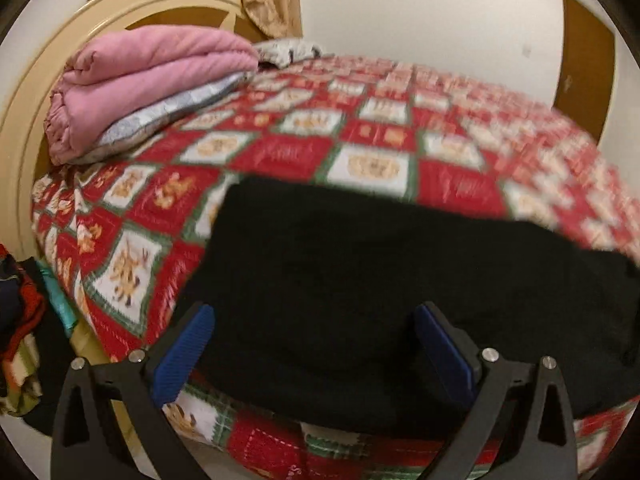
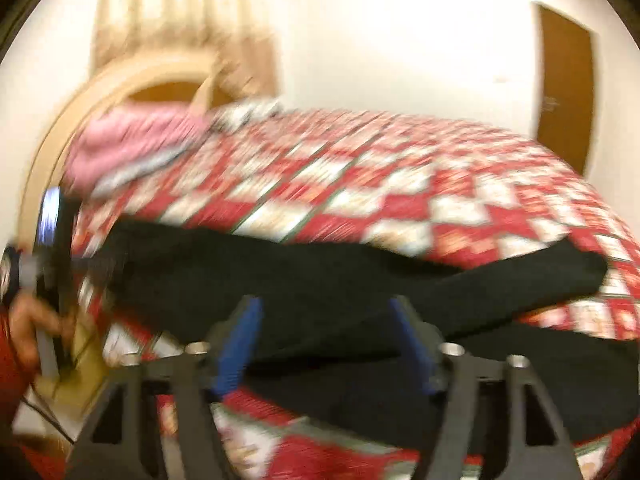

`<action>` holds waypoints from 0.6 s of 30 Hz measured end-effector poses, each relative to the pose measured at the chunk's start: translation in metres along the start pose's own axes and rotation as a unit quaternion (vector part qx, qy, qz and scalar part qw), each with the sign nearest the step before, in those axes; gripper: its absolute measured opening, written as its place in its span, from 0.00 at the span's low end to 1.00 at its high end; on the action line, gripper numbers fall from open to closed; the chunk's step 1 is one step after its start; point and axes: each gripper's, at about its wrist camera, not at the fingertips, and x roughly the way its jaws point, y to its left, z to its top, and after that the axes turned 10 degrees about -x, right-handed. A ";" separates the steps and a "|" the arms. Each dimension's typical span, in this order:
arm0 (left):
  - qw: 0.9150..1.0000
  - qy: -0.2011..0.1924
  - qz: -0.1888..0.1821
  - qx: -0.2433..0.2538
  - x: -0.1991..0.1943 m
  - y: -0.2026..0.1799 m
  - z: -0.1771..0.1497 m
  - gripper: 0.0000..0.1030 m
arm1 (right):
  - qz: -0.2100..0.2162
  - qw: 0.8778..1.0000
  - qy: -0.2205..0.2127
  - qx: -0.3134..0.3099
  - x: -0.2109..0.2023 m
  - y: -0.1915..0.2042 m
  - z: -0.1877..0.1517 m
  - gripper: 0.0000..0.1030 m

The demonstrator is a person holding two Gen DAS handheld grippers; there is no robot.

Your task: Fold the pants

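Observation:
Black pants (image 1: 360, 280) lie spread on a bed with a red, white and green patchwork quilt (image 1: 280, 136), near its front edge. In the right wrist view the pants (image 2: 320, 280) show two legs running off to the right. My left gripper (image 1: 314, 316) is open over the near part of the pants, blue pads wide apart, holding nothing. My right gripper (image 2: 324, 304) is open above the pants near the bed's front edge, empty. The right wrist view is blurred by motion. The left gripper's body and the hand holding it (image 2: 44, 280) show at the left of that view.
A folded pink blanket (image 1: 148, 84) on a grey one lies at the bed's far left by the curved headboard (image 1: 24, 112). A pile of clothes (image 1: 16, 320) sits left of the bed. A brown door (image 2: 564, 88) stands at the far right.

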 end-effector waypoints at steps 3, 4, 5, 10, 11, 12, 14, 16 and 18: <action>1.000 0.000 -0.002 -0.009 0.003 0.003 -0.010 1.00 | -0.071 0.997 0.014 0.030 -0.004 -0.067 0.018 0.71; 1.000 0.003 -0.008 -0.018 0.003 0.006 -0.011 1.00 | -0.091 0.994 0.029 0.045 0.001 -0.093 0.023 0.71; 1.000 0.006 -0.012 -0.023 0.005 0.008 -0.011 1.00 | -0.098 0.993 0.041 0.059 0.004 -0.111 0.025 0.71; 1.000 0.000 -0.011 -0.026 0.007 0.007 -0.014 1.00 | -0.127 0.954 0.116 0.247 0.053 -0.242 0.016 0.71; 1.000 -0.002 -0.010 -0.026 0.007 0.006 -0.015 1.00 | -0.128 0.950 0.121 0.257 0.056 -0.250 0.012 0.71; 1.000 -0.002 -0.009 -0.028 0.008 0.006 -0.015 1.00 | -0.131 0.947 0.135 0.261 0.073 -0.262 0.013 0.71; 0.999 0.003 -0.009 -0.033 0.009 0.007 -0.013 1.00 | -0.143 0.945 0.154 0.249 0.099 -0.269 0.016 0.71; 0.999 0.008 -0.009 -0.033 0.010 0.007 -0.012 1.00 | -0.154 0.944 0.177 0.233 0.125 -0.278 0.019 0.71; 0.999 0.010 -0.008 -0.032 0.010 0.007 -0.012 1.00 | -0.185 0.935 0.195 0.233 0.139 -0.286 0.019 0.71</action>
